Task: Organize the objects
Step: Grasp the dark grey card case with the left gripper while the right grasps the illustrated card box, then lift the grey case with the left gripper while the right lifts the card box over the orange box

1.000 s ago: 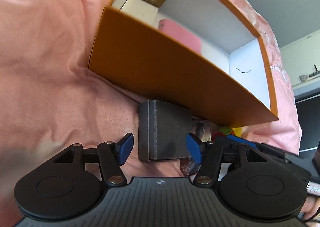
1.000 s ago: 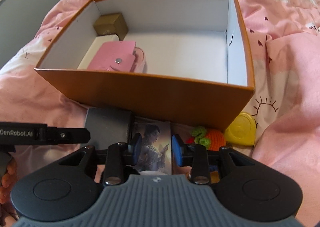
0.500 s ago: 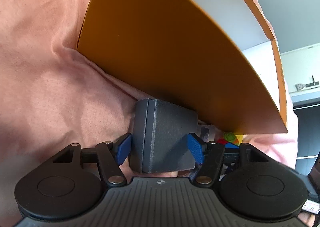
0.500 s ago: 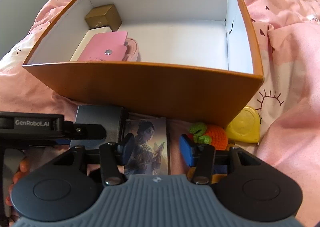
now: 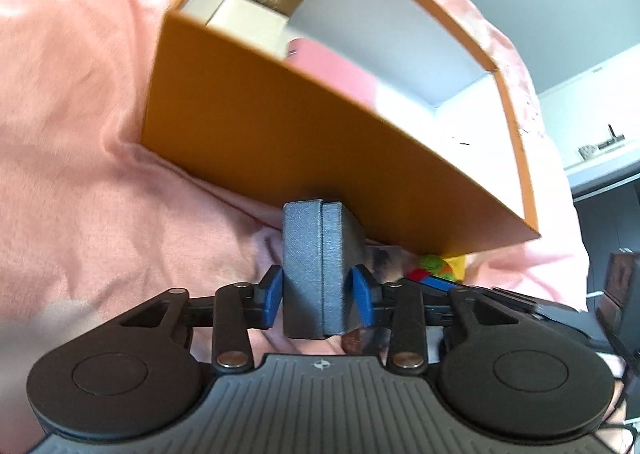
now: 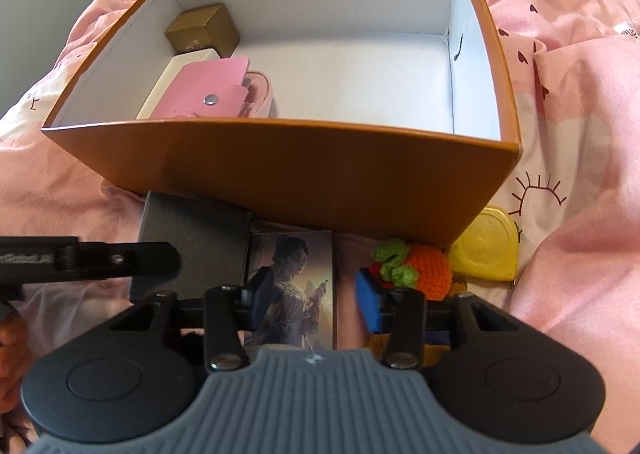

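Grippers of mine both point steeply down at the pink bedsheet (image 6: 580, 274), in front of the orange box (image 6: 280, 182). On the left, my left gripper (image 5: 316, 296) is closing, and its blue pads already press both sides of the dark grey case (image 5: 316, 254), so I grip it; the case stands on its edge, its far end almost against the box wall. In the right view a black finger of this gripper crosses over the case.

My right gripper (image 6: 316, 304) hangs over the picture card (image 6: 294, 286); its jaws are closing, the card lies between them, but the right pad is clearly apart from it, so nothing is gripped. Right of the card sits the crochet carrot (image 6: 424, 270), soft wool, orange with green leaves, and then the yellow tape measure (image 6: 486, 254), hard and glossy, at the box corner.

The tall cardboard wall stands between me and the inside. Inside, at the left, are a gold box (image 6: 202, 30), a cream box (image 6: 176, 72) and a pink snap pouch (image 6: 208, 94); the white floor is smooth
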Motion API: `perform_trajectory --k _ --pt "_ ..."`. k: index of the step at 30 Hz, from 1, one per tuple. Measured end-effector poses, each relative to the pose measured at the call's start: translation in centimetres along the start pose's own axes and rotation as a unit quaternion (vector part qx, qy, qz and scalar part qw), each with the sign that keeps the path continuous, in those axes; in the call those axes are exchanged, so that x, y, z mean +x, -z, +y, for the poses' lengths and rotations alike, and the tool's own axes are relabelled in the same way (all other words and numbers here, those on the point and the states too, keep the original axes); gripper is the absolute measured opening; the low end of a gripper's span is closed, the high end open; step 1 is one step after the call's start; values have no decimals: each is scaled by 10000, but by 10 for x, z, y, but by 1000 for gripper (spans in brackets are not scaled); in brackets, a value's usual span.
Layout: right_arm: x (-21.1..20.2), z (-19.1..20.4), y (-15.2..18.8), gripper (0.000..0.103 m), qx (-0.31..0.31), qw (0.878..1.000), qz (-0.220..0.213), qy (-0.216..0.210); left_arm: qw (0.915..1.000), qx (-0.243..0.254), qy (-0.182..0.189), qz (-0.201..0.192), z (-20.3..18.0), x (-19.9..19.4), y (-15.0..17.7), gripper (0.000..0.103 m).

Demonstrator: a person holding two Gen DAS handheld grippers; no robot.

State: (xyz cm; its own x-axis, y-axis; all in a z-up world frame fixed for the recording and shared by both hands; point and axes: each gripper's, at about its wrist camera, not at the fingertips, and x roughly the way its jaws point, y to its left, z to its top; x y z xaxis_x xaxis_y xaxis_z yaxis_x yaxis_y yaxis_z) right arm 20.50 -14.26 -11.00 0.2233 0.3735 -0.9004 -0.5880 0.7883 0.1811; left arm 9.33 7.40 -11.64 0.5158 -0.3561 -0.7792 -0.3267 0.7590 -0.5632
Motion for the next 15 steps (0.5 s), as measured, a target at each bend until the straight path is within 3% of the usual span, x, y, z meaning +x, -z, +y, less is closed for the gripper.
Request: perform_trajectory --k 6,15 --pt "4 -3 2 41 68 9999 88 -121 9993 -221 210 234 -11 19 -14 38" --pt "0 6 -6 45 -214 9994 125 -228 9995 194 -183 -140 -25 2 -9 38"
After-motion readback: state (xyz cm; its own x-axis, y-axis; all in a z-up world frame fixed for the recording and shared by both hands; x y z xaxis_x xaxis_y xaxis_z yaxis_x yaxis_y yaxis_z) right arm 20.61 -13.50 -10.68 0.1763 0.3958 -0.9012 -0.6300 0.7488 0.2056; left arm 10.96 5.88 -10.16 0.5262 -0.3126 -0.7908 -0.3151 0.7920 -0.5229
